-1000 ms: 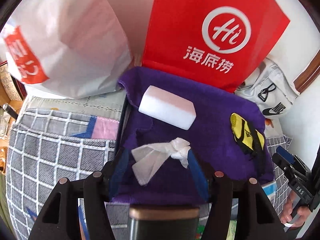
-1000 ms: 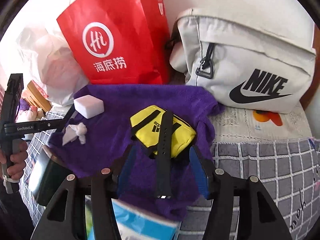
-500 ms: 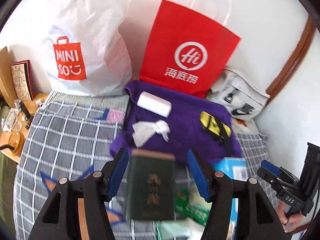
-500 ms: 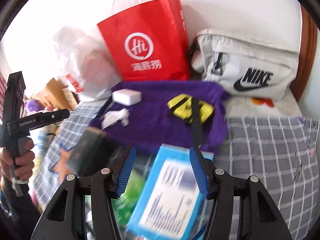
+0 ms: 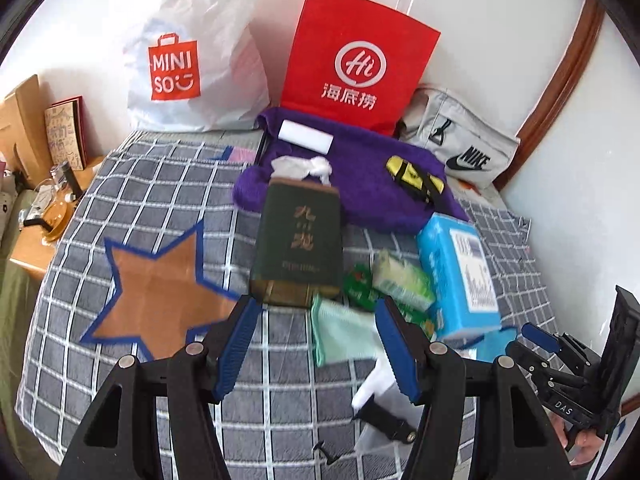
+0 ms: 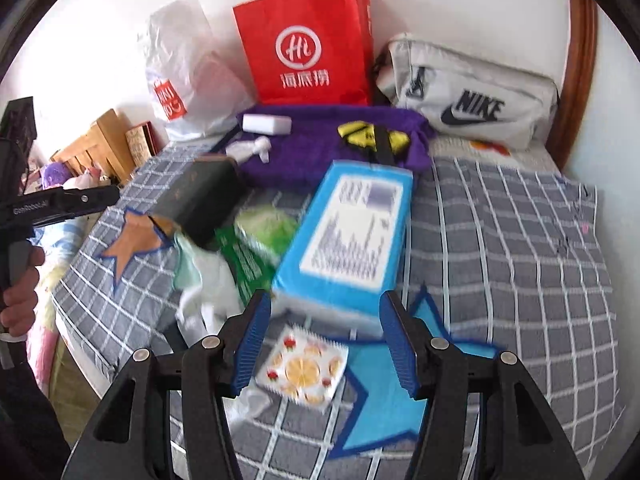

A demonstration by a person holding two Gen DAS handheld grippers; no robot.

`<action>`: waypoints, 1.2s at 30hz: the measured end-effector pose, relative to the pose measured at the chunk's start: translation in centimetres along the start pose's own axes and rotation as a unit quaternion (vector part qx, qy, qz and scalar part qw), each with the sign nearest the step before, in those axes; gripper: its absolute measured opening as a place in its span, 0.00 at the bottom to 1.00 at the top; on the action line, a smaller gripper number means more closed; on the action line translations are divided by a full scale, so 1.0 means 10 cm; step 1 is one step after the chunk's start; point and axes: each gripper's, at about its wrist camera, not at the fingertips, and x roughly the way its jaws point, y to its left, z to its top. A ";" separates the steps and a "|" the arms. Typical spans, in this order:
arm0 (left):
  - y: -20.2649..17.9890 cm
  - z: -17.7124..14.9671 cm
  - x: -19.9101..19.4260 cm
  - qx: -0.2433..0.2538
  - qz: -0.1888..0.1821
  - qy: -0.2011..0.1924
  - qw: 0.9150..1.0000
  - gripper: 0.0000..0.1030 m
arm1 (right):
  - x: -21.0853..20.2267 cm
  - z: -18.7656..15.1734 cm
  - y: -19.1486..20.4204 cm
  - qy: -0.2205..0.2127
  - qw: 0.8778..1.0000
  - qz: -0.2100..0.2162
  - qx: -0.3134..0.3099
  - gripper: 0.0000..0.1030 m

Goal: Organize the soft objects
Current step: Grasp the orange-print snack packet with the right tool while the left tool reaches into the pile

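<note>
A deep purple plush towel [image 5: 372, 184] lies rumpled at the far end of the bed, against the bags by the wall. On it rest a white rectangular foam sponge [image 5: 306, 137] at the back, a crumpled white tissue [image 5: 302, 166] at its near left edge, and a small yellow fabric pouch with a black strap [image 6: 372, 138] on the right, each apart from the others.

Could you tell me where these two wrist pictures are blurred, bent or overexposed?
Left wrist view: fisheye bends the checked bedspread; the mint cloth near the left gripper smears. Right wrist view: print on the blue box is unreadably blurred, the dark green box soft; the white wall washes out; the right gripper stays sharp.
</note>
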 end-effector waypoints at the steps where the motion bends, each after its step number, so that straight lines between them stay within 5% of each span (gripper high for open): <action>1: 0.00 -0.07 0.00 -0.001 0.001 0.002 1.000 0.58 | 0.04 -0.09 -0.01 0.008 1.000 0.001 0.006 0.55; 12: 0.17 -0.65 0.28 -0.020 0.010 0.044 0.999 0.58 | 0.55 -0.62 0.01 0.051 0.997 0.010 0.054 0.60; 15: 0.23 -0.73 0.29 -0.026 0.010 0.044 0.999 0.58 | 0.58 -0.61 0.07 0.031 0.998 0.020 0.057 0.72; 19: 0.26 -0.80 0.30 -0.037 0.006 0.048 0.998 0.58 | 0.67 -0.58 0.21 0.024 0.998 -0.007 0.049 0.73; 23: 0.25 -0.84 0.31 -0.034 0.005 0.052 0.998 0.58 | 0.70 -0.59 0.32 0.010 0.998 -0.055 0.021 0.58; 36: -0.14 -1.01 0.42 0.004 -0.053 0.063 0.997 0.58 | 0.57 -0.69 0.19 -0.010 0.999 -0.052 0.005 0.23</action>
